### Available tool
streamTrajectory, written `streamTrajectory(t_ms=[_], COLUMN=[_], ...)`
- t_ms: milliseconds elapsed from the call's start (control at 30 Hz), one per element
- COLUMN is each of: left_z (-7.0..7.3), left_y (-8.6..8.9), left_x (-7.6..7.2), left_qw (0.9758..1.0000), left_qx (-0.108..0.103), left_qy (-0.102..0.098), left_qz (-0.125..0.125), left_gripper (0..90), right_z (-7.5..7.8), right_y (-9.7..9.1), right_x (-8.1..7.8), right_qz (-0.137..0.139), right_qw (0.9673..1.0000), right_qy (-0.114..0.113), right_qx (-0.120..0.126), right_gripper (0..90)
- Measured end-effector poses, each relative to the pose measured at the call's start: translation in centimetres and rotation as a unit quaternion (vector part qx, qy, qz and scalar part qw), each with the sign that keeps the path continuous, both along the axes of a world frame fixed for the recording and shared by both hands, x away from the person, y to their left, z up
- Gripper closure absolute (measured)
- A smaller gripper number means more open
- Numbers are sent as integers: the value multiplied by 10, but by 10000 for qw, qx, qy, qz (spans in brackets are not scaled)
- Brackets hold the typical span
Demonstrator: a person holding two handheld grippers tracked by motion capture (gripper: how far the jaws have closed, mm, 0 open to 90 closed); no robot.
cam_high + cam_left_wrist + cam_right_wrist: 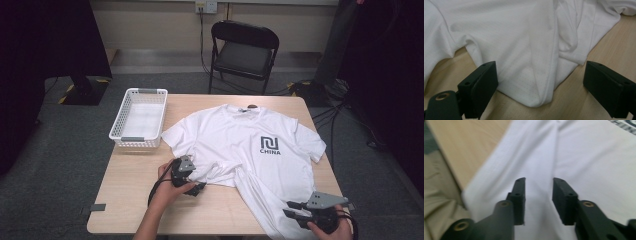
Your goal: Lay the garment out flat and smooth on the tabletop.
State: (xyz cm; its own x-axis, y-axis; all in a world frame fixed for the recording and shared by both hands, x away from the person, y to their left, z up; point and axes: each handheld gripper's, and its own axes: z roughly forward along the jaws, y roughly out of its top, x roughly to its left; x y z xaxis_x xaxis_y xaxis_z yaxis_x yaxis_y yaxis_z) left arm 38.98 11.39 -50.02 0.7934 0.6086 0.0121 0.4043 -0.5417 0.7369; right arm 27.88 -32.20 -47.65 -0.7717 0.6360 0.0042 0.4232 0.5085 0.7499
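A white T-shirt (240,145) with a dark "CHINA" logo (270,145) lies face up on the wooden table (125,190), its lower part bunched and twisted toward the front edge. My left gripper (198,188) rests at the shirt's lower left hem. In the left gripper view its jaws stand wide open (541,85), with a folded corner of the hem (539,95) lying between them on the table. My right gripper (295,212) hovers at the front right over the shirt's trailing end. Its jaws (539,187) are apart above the white cloth (586,152), with nothing pinched.
A white plastic basket (140,117) sits empty at the table's back left corner. A black folding chair (244,52) stands behind the table. Cables run along the floor at the right. Bare wood lies left of the shirt and along the front edge.
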Motion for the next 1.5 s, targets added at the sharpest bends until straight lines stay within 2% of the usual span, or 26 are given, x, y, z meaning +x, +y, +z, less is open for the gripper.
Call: streamTrajectory(t_ms=[33,67,167,200,233,267,300,367,433,633,667,700,733,767,833,867,900,933,967,1067,1133,1267,1367,1400,1467,1500], left_z=[0,0,0,0,0,0,0,0,0,0,0,0,0,0,0,0,0,0,0,0,0,0,0,0,0,0], left_y=[0,0,0,0,0,0,0,0,0,0,0,0,0,0,0,0,0,0,0,0,0,0,0,0,0,0], left_x=[0,0,0,0,0,0,0,0,0,0,0,0,0,0,0,0,0,0,0,0,0,0,0,0,0,0], left_qw=[10000,10000,10000,10000,10000,10000,10000,10000,10000,10000,10000,10000,10000,10000,10000,10000,10000,10000,10000,10000,10000,10000,10000,10000,10000,10000], left_qx=[-1,0,0,3,3,4,2,1,-1,-2,-5,-4,-5,-3,-5,-5,-4,-6,-5,-4,-5,-5,-5,-4,-5,-3], left_qy=[0,0,1,-1,-2,-3,-1,1,2,4,4,5,5,4,4,5,4,5,6,6,6,6,5,6,5,5], left_qz=[3,1,2,0,0,1,3,1,6,8,9,8,8,7,9,9,8,9,8,9,10,11,10,10,10,9], left_gripper=[118,118,117,117,117,117,117,117,116,116,116,116,116,116,116,116,116,116,116,115,115,115,115,115,115,115], right_z=[-2,-5,-11,-12,-14,-15,-14,-13,-13,-12,-12,-11,-10,-8,-2,2,4,6,8,9,4,-6,-9,-9,-10,-9], right_y=[-2,-2,3,5,5,4,3,3,7,14,14,13,12,8,-5,-14,-24,-36,-46,-73,-80,-78,-78,-78,-80,-81], right_x=[3,5,5,5,4,4,4,3,-1,-11,-12,-14,-14,-15,-12,-9,-6,-2,0,6,6,0,-3,-4,-5,-5], right_qz=[-20,40,75,14,53,11,6,145,274,664,674,657,610,487,238,-19,-224,-396,-672,-1249,-1287,-1309,-1176,-1146,-1158,-1164], right_qw=[10000,9999,9998,9997,9996,9997,9996,9994,9991,9969,9967,9969,9974,9983,9995,9999,9996,9987,9973,9920,9914,9909,9924,9926,9924,9923], right_qy=[71,117,176,169,197,229,269,321,288,401,425,412,385,330,196,79,89,129,73,12,182,310,296,311,317,302], right_qx=[-24,23,-106,-179,-172,-108,-87,-48,-150,-154,-152,-131,-90,-7,81,72,154,277,298,175,172,-79,-203,-260,-282,-280], right_gripper=[636,634,630,660,720,740,818,860,864,863,850,774,688,649,631,606,627,622,605,620,647,671,821,835,816,778])
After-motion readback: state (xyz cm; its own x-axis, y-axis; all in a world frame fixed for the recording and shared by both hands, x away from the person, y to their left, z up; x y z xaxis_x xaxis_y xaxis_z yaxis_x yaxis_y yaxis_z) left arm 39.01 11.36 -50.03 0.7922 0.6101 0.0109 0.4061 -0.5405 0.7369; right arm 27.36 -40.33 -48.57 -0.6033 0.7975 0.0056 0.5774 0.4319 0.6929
